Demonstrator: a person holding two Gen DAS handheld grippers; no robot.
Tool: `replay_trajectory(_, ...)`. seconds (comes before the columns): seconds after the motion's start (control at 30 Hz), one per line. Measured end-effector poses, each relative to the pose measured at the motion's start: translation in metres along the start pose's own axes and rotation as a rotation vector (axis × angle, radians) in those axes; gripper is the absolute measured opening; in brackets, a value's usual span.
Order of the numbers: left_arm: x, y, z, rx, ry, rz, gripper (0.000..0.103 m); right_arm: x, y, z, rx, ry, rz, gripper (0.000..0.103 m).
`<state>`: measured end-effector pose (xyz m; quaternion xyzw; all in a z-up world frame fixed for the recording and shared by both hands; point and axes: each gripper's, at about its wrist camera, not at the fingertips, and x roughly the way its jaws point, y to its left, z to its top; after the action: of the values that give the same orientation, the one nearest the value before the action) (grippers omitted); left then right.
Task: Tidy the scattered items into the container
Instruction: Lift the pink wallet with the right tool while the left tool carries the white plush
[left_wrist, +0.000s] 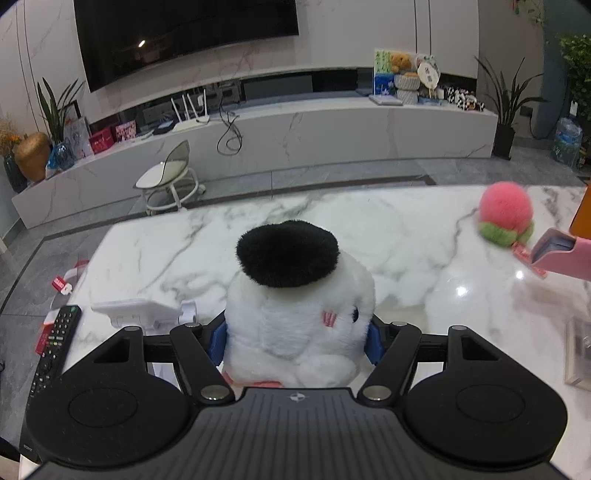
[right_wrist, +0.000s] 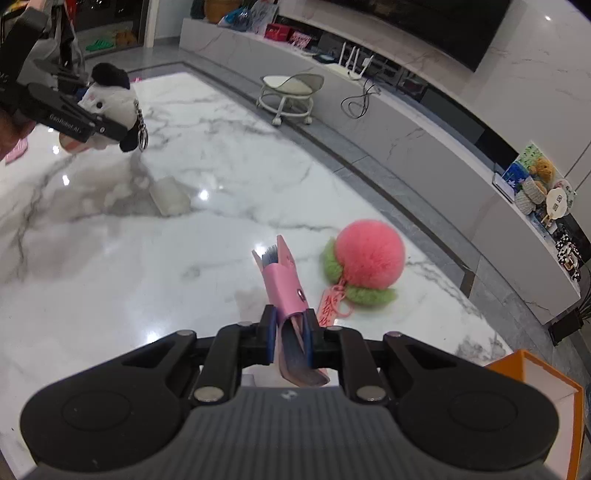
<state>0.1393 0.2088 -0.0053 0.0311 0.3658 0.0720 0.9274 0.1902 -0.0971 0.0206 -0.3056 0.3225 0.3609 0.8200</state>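
Observation:
My left gripper (left_wrist: 295, 341) is shut on a white plush toy with a black top (left_wrist: 295, 295), its blue pads pressed into both sides. From the right wrist view the same left gripper (right_wrist: 79, 118) holds the plush toy (right_wrist: 110, 99) above the far left of the marble table (right_wrist: 110, 277), a keyring dangling below it. A pink wallet (right_wrist: 284, 288) sticks forward out of my right gripper (right_wrist: 290, 326), which is shut on it above the table. A pink and green peach plush (right_wrist: 369, 258) lies just right of the wallet. The orange box (right_wrist: 535, 391) stands at the lower right.
A black remote (left_wrist: 55, 350) and a white stand (left_wrist: 140, 310) lie at the table's left edge. The peach plush (left_wrist: 506, 212), the wallet (left_wrist: 557, 254) and the orange box (left_wrist: 583, 214) show at the right. A stool (left_wrist: 170, 181) stands on the floor beyond.

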Motion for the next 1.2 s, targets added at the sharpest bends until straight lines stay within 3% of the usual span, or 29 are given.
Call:
replay_trajectory(0.4,-0.038,-0.044,0.031,0.022,-0.074,-0.047,0.079,-0.051,-0.028,0.004,0.084,-0.104,-0.056,0.016)
replay_trajectory(0.73,-0.088,-0.095,0.103,0.107,-0.192,-0.101,0.079,-0.124,-0.073,0.017,0.186,-0.208,-0.168,0.015)
replay_trajectory(1.2,-0.152,-0.225,0.199,0.224,-0.408,-0.252,0.079,-0.254,-0.159,0.004,0.185,-0.270,-0.401,0.015)
